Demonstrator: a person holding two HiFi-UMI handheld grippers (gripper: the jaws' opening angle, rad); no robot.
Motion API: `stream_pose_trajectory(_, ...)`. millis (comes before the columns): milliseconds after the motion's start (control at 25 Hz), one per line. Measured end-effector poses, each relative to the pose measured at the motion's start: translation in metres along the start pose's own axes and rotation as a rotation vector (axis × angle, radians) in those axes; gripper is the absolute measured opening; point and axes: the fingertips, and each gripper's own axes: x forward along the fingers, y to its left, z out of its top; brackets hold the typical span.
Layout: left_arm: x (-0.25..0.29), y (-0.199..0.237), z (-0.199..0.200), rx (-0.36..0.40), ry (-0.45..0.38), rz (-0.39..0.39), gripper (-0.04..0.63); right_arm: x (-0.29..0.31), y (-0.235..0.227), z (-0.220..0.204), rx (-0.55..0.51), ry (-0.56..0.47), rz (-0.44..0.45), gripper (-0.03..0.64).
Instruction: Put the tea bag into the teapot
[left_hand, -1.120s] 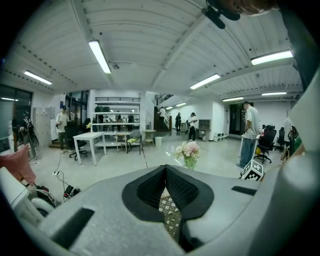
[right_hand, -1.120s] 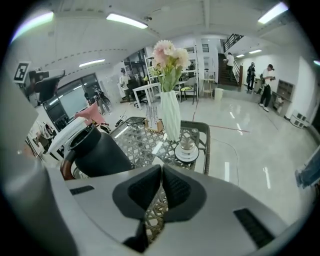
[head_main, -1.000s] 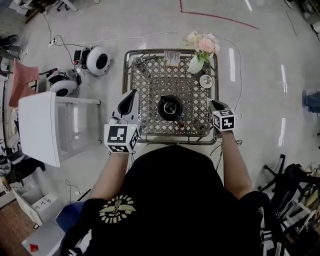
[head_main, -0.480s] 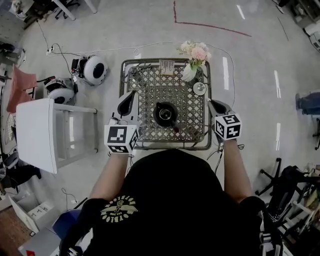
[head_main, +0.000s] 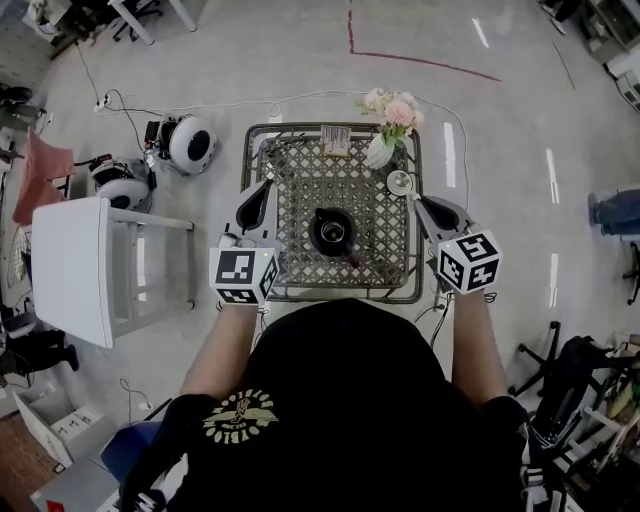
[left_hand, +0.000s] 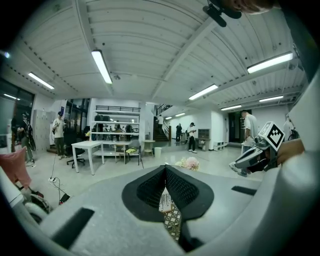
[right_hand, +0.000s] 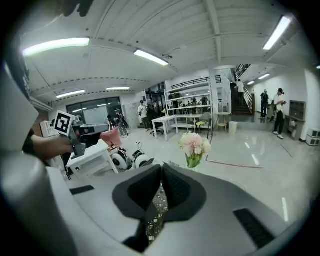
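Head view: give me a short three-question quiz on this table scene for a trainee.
1. True or false: the teapot stands near the middle of the lattice table.
2. The flowers stand at the table's: A) near-left corner, B) far-right corner, C) centre.
3. What does the right claw hold?

Key: 1 true. 2 B. 3 nothing; its jaws are together and empty.

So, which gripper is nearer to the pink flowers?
The right gripper: it hangs at the table's right edge, on the side of the flowers, while the left gripper is at the opposite, left edge.
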Motion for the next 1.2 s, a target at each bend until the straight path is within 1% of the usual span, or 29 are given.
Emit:
stream_pose_trajectory(280, -0.003, 0.004, -0.002, 0.004, 0.003, 0.003, -0.003, 0.012, 0.030, 0.015, -0.027, -0.014, 0.080, 0.020)
stream_pose_trajectory(800, -0.026, 0.036, -0.012, -0.016, 0.018, 0.072, -0.003, 0.044, 0.096, 0.031, -0.104, -0.007, 0.237, 0.020)
stream_pose_trajectory(1040, -0.026, 0.036, -0.014, -0.023, 0.022, 0.066, -0.003, 0.047, 0.126, 0.037, -0.141, 0.005, 0.320, 0.020)
stream_pose_trajectory(1200, -0.026, 0.038, -0.018, -0.022, 0.026, 0.063, -0.003, 0.052, 0.142, 0.032, -0.160, 0.036, 0.369, 0.021)
